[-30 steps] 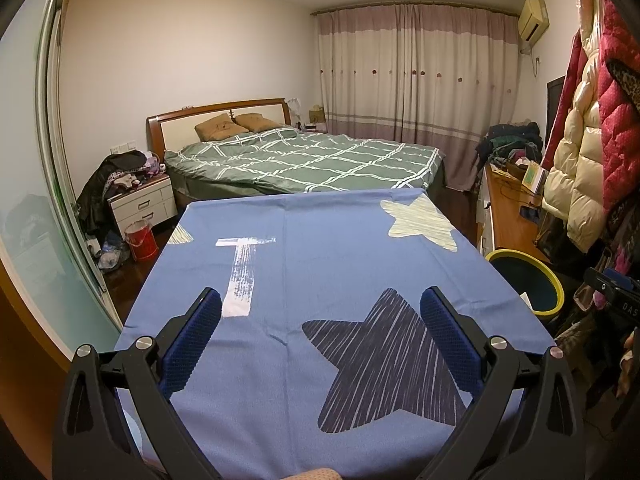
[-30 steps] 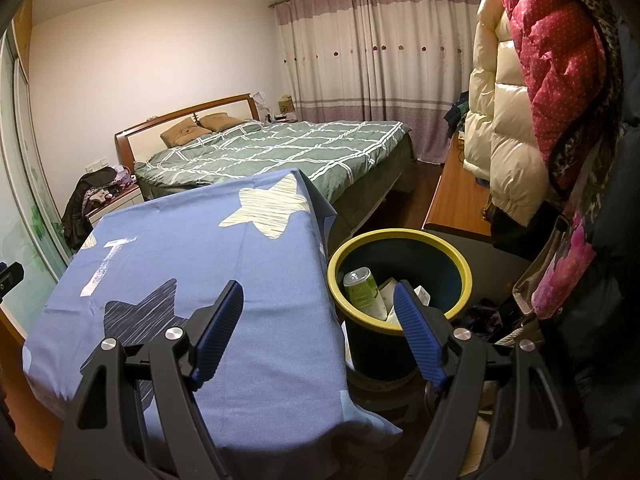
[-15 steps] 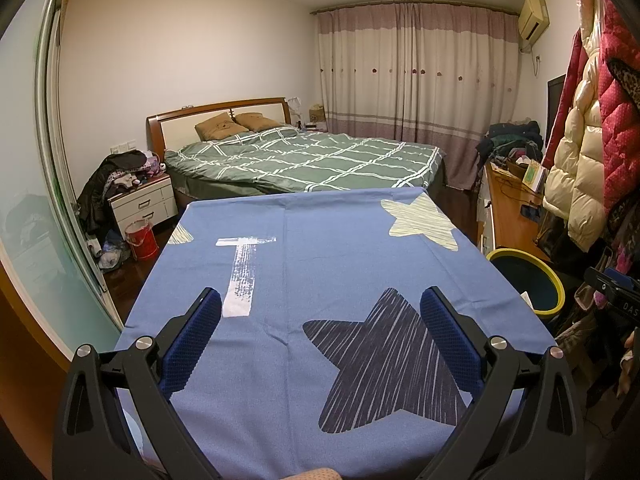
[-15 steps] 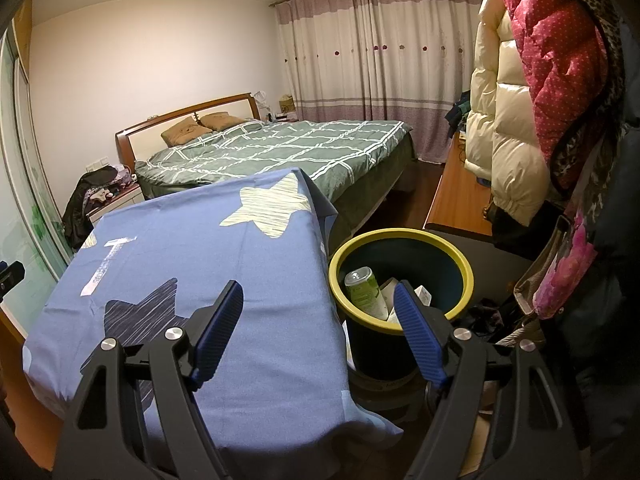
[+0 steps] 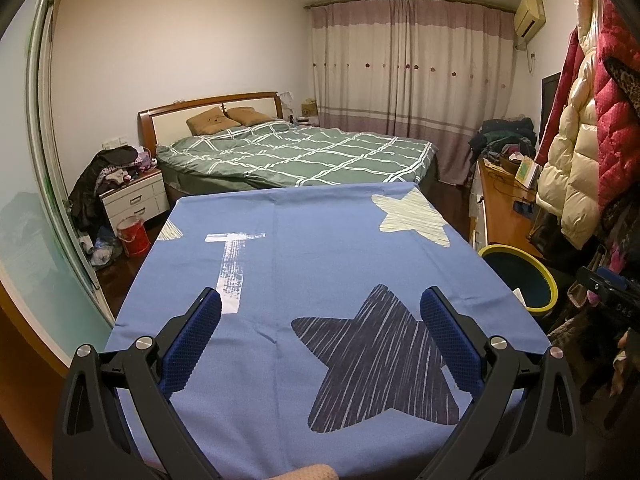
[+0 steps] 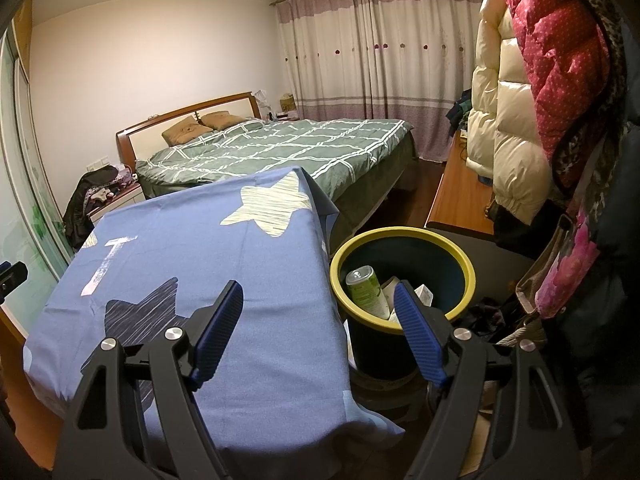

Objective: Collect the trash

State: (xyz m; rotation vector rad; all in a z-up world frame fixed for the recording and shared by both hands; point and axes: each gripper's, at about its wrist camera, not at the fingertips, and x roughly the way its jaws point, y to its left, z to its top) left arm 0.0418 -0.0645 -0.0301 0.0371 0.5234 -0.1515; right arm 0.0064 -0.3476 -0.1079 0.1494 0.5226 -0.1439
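Left gripper jaws wide apart, nothing between them, hovering over the bench. Bench is covered by a blue cloth with a dark star print, a pale star at the far right corner and a white T mark.

Right gripper also spread wide and holding nothing. It sits over the right edge of the bench, one finger above the cloth, the other above the trash bin.

Trash bin: dark body, yellow rim, standing on the floor just beside the bench's right side. From the left wrist view it shows as a yellow-rimmed opening past the bench edge. Inside it: a green drink can leaning against the near wall, top up, plus white paper or packaging next to it; can't tell exactly what those pieces are.

Surroundings: bed with a green checked cover beyond the bench, nightstand piled with clothes at the left, red bucket on the floor by it. Wooden dresser to the right, cream puffer jacket and red puffer jacket hanging over it. Curtains closed at the far wall.
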